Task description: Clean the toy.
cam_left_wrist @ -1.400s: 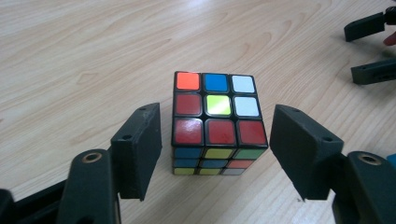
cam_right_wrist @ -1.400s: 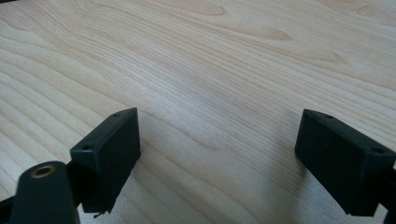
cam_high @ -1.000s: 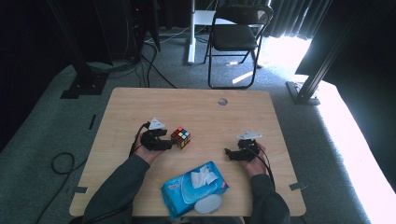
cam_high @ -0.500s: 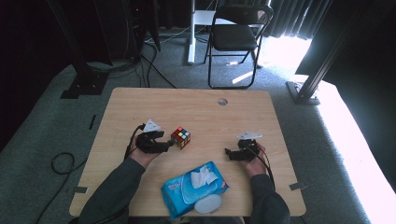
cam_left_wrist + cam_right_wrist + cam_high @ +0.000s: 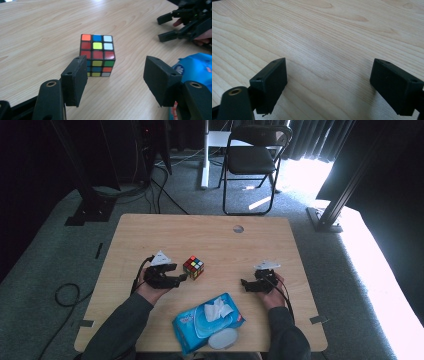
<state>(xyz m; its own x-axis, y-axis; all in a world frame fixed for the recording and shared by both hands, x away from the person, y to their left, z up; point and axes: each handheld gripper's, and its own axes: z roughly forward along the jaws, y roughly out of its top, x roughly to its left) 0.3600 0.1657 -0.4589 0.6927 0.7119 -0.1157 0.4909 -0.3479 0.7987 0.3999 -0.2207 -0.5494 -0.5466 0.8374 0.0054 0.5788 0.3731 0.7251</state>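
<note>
While the scrambled multicoloured puzzle cube sits flat near the middle of the pale wooden worktop, the left claw lies just short of it, jaws spread wide and holding nothing. In the left gripper view the cube stands a little beyond the two black pads, nearer the left-hand one and clear of both, with bare wood showing between the cube and the right-hand pad.

The right claw rests well apart from the cube on the person's right, its jaws likewise wide open and empty; its own view shows plain wood grain between and beyond them.

Behind the cube the worktop runs bare to its far edge, broken by a small round grey cable hole. To either side of the cube there is also open board up to each claw.

Toward the near edge a blue soft pack of wet wipes, with a white tissue sticking up from its open lid, lies between the two forearms, near both claws. Its blue corner shows just beside the left claw's right-hand pad.

Off the worktop, a black folding chair stands beyond the far edge.
</note>
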